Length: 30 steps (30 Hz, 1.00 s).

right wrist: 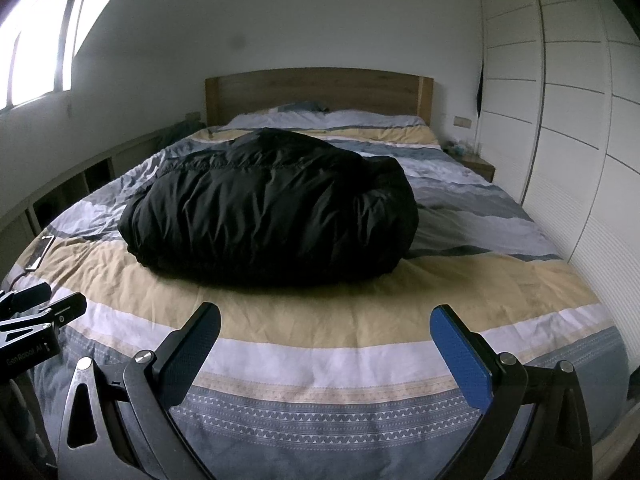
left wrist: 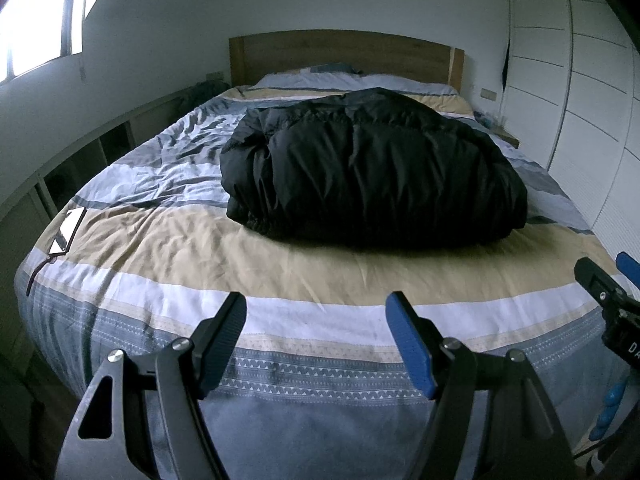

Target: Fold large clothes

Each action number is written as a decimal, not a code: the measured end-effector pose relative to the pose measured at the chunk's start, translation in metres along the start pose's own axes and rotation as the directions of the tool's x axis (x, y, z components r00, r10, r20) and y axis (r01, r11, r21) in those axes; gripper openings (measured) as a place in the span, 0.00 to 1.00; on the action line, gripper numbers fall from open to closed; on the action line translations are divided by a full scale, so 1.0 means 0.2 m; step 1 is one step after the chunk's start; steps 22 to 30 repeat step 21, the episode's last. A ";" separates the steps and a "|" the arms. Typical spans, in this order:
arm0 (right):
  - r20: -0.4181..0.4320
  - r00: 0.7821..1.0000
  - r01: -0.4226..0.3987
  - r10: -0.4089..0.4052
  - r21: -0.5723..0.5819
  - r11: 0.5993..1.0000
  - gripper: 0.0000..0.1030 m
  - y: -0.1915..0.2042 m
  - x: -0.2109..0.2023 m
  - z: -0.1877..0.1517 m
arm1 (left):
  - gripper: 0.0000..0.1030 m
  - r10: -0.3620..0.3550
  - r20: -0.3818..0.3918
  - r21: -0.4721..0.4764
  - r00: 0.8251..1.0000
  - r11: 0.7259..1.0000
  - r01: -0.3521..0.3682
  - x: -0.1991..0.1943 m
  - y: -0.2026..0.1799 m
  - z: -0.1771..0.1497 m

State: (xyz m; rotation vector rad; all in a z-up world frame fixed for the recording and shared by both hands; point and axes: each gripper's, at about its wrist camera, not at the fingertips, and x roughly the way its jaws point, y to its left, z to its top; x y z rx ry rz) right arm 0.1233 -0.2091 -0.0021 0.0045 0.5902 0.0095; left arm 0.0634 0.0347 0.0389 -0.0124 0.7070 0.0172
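A black puffy coat [left wrist: 372, 172] lies bundled in a thick, rounded heap on the middle of the bed [left wrist: 304, 280], resting on the striped duvet across its grey and beige bands, with the wooden headboard [left wrist: 344, 56] far behind it and a white wardrobe [left wrist: 580, 80] along the right wall. The left tool [left wrist: 316, 344] and the right tool [right wrist: 326, 354] both hang over the near edge of the bed, well apart from the coat, each with its jaws spread wide and nothing between them. A phone [left wrist: 70, 226] lies on the duvet near the bed's left edge.
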 end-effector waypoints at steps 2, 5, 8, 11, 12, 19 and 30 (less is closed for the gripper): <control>0.000 1.000 0.000 0.000 -0.002 1.000 1.00 0.00 0.00 0.00 | 0.69 -0.001 -0.001 -0.001 1.000 1.000 0.001 0.00 0.00 0.00; -0.001 1.000 0.000 0.000 -0.002 1.000 1.00 0.00 0.00 0.00 | 0.69 -0.001 0.000 -0.001 1.000 1.000 0.001 0.00 0.00 0.00; 0.000 1.000 0.000 0.000 -0.001 1.000 1.00 0.00 0.00 0.00 | 0.69 -0.001 -0.001 -0.001 1.000 1.000 0.001 0.00 0.01 0.00; -0.002 1.000 -0.001 0.001 -0.001 1.000 1.00 0.00 0.00 0.00 | 0.69 -0.002 0.000 0.000 1.000 1.000 0.002 0.00 0.01 0.00; -0.002 1.000 -0.001 0.001 -0.001 1.000 1.00 0.00 0.00 0.00 | 0.69 -0.001 0.000 0.000 1.000 1.000 0.001 0.00 0.01 0.00; -0.002 1.000 0.000 0.000 -0.001 1.000 1.00 0.00 0.00 0.00 | 0.69 -0.001 -0.001 0.000 1.000 1.000 0.001 0.00 0.01 0.00; -0.003 1.000 0.000 0.000 -0.002 1.000 1.00 0.00 0.00 0.00 | 0.69 -0.001 -0.001 -0.001 1.000 1.000 0.001 0.00 0.01 0.00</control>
